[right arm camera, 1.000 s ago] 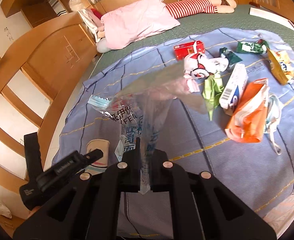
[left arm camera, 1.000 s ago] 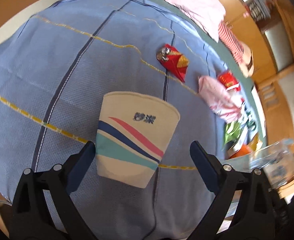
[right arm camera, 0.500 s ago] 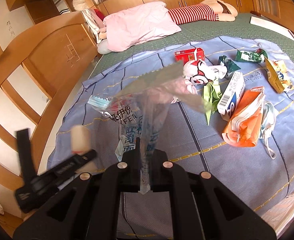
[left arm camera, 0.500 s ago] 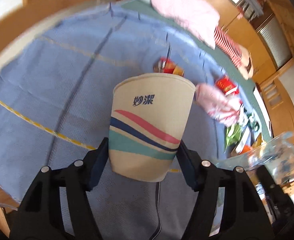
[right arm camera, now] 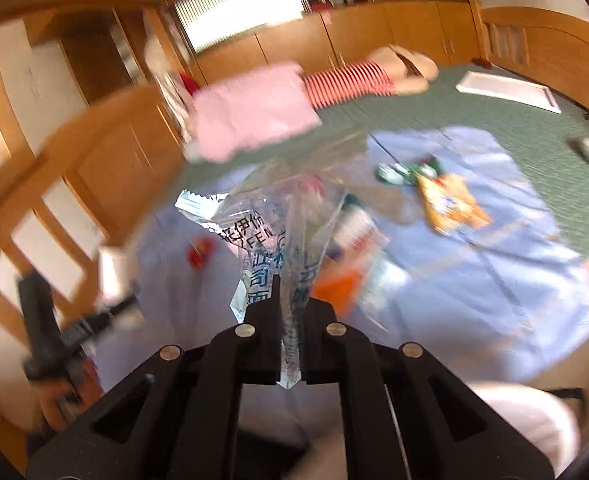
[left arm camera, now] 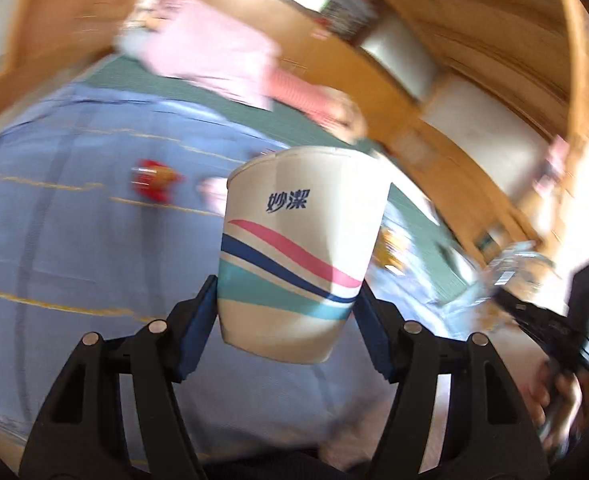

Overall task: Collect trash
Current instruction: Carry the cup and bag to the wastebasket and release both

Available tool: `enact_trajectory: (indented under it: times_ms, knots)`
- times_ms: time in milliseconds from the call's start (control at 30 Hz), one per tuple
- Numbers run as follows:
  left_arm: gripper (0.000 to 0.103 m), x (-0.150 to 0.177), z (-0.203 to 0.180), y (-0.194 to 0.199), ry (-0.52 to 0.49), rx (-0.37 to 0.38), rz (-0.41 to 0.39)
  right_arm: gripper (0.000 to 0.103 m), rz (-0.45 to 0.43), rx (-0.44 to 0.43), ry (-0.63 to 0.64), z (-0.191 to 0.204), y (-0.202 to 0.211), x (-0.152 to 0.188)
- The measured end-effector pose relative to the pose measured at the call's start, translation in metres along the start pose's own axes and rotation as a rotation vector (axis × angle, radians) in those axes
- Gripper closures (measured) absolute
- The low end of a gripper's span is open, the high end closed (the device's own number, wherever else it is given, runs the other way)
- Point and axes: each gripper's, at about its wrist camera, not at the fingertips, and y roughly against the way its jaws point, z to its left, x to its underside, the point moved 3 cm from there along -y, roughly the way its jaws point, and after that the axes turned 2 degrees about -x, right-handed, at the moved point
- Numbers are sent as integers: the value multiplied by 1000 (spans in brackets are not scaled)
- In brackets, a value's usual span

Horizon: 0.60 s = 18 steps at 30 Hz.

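The left gripper's (left arm camera: 288, 322) blue-padded fingers (left arm camera: 196, 330) are clamped on the lower sides of a paper cup (left arm camera: 300, 248), which rides upright and clear above the blue sheet (left arm camera: 54, 248); the right gripper's (right arm camera: 288, 312) fingers (right arm camera: 264, 320) are pressed together on the gathered neck of a clear plastic bag (right arm camera: 278, 232) with printed lettering, the bag billowing up and away from them over the same sheet; farther out on the sheet lie a red wrapper (left arm camera: 152, 180), an orange snack packet (right arm camera: 448, 204) and other litter too blurred to name, with a pink pillow (right arm camera: 250, 114) beyond the sheet's far edge. The step seems to be getting the cup into the bag; done well, I'd say, the right-hand grip should let the mouth hang open rather than pinch it closed, and the cup should be brought over that mouth and tipped in before letting go; squeeze gently, since a paper cup crushes and can slip.
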Motion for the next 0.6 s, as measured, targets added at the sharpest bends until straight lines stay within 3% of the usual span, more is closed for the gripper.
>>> enact_trajectory:
  times_ms: [167, 233, 267, 300, 333, 433, 533, 567, 600]
  knots:
    - [37, 34, -77, -7, -208, 204, 89, 96, 170, 121, -22, -53, 26, 47]
    - [37, 50, -103, -14, -263, 286, 142, 91, 301, 160, -60, -73, 18, 76]
    - [37, 57, -115, -17, -283, 319, 166, 75, 410, 170, -80, -83, 8, 95]
    - [37, 65, -127, -20, -309, 352, 192, 65, 486, 180, -89, -88, 1, 107]
    - [37, 73, -139, -22, -340, 383, 216, 48, 546, 207, -105, -97, -3, 121]
    - [37, 102, -167, -29, -426, 451, 279, 43, 453, 254, -178, -118, 14, 115]
    - [36, 131, -191, -39, -506, 511, 360, 38, 275, 330, -304, -147, 52, 88]
    - [32, 138, -195, -40, -536, 520, 384, 36, 236, 350, -317, -151, 60, 83]
    - [18, 147, -203, -41, -572, 526, 409, 35, 199, 370, -325, -155, 69, 77]
